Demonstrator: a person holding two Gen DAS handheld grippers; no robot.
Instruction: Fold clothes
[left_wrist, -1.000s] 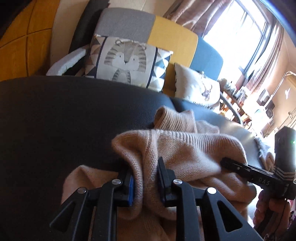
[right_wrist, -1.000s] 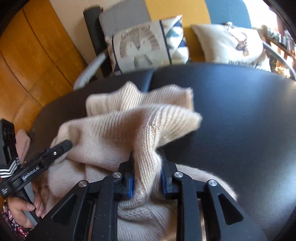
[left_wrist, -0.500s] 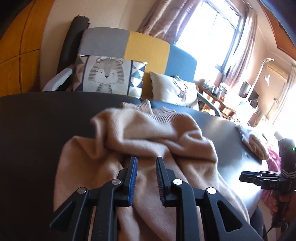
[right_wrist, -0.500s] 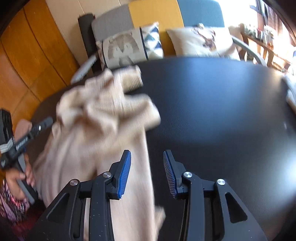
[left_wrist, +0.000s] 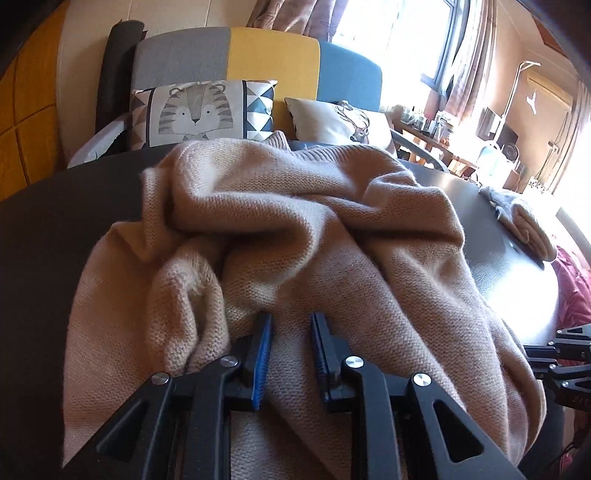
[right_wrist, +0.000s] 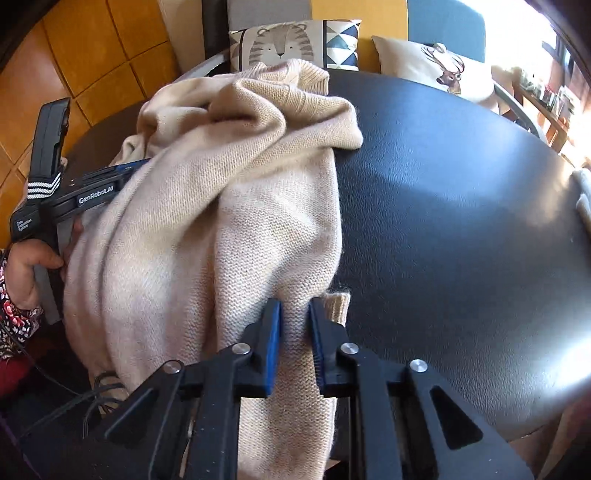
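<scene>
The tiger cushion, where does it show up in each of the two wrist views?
Left wrist: tiger cushion upper left, beyond the beige sweater.
Right wrist: tiger cushion top centre, just behind the sweater's collar.
Shared landmark: deer cushion, to its right in both.

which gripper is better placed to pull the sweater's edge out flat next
Right. The right gripper is closing on the sweater at its edge beside bare table; the left gripper sits open over the bunched middle.
</scene>
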